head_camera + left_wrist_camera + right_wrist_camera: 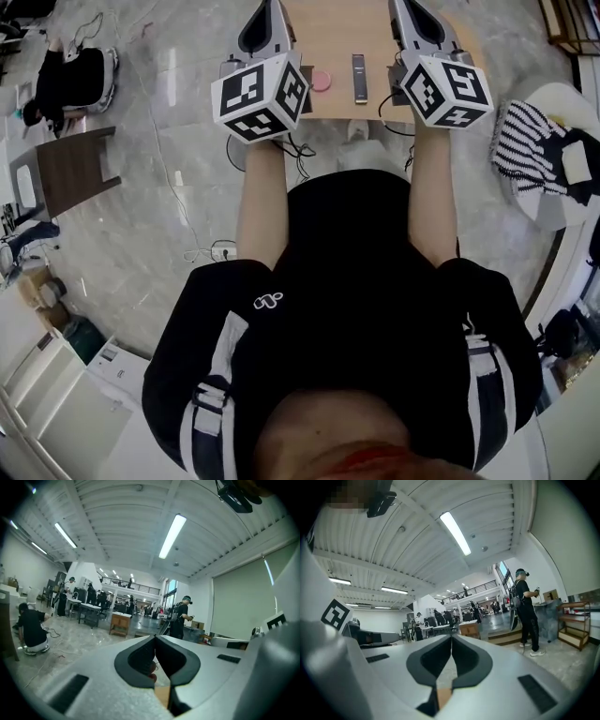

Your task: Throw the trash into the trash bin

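**Both grippers shut and empty over the worktop edge**

The person held both arms straight out over the near edge of a wooden worktop [337, 28]. The left gripper [154, 638] had its jaws closed tip to tip with nothing clamped. A reddish bit showed through the gap lower down, behind the jaws, too small to name. The right gripper [451, 638] was likewise closed and held nothing.

On the worktop, between the two grippers, lay a pink disc [321, 81]. Just beside it on the right was a dark bar [359, 78], lying lengthwise away from the person. The two were apart, and no gripper touched either. Whether either was the trash could not be told.

To the right stood a white seat [562, 103] holding a striped cloth [527, 145]. Cables [211, 251] trailed on the floor [169, 187].
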`<state>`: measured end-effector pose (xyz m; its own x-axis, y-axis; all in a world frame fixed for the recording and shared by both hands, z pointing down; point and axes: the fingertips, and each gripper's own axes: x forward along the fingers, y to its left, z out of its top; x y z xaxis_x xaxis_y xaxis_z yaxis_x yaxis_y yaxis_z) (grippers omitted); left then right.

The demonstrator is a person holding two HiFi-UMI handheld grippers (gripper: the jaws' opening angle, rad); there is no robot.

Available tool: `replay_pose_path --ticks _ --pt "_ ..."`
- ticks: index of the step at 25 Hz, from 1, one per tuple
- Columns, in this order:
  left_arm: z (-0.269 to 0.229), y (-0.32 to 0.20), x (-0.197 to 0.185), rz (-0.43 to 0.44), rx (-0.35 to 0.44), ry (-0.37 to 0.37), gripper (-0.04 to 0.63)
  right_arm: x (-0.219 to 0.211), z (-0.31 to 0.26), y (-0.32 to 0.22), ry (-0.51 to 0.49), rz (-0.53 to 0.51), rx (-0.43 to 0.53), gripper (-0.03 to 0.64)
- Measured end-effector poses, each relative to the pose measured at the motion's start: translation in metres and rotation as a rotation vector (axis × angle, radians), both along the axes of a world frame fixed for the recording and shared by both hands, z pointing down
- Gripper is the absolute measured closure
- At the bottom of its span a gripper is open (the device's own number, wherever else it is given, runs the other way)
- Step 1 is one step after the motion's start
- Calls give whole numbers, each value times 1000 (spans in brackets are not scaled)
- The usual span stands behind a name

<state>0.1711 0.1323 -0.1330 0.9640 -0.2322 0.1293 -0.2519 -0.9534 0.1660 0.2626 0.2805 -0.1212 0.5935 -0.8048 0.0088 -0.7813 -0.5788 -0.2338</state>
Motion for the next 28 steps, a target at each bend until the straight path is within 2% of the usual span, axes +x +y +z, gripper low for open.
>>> replay_pose_path --ticks 8,13,16,24,28 --pt "-2 -28 39 -92 5 -8 588 56 -4 -39 3 -99 36 606" --pt "-15 -63 30 -153 3 7 588 48 -2 -89 4 -191 34 606" --pt "-9 -82 22 -180 -24 1 588 39 0 -112 4 -234 22 606" --pt "8 -115 36 -139 -68 -18 588 51 -1 -124 6 -173 -18 606" --pt "22 -120 41 -125 -85 -41 588 48 11 -133 -11 -179 -45 606"
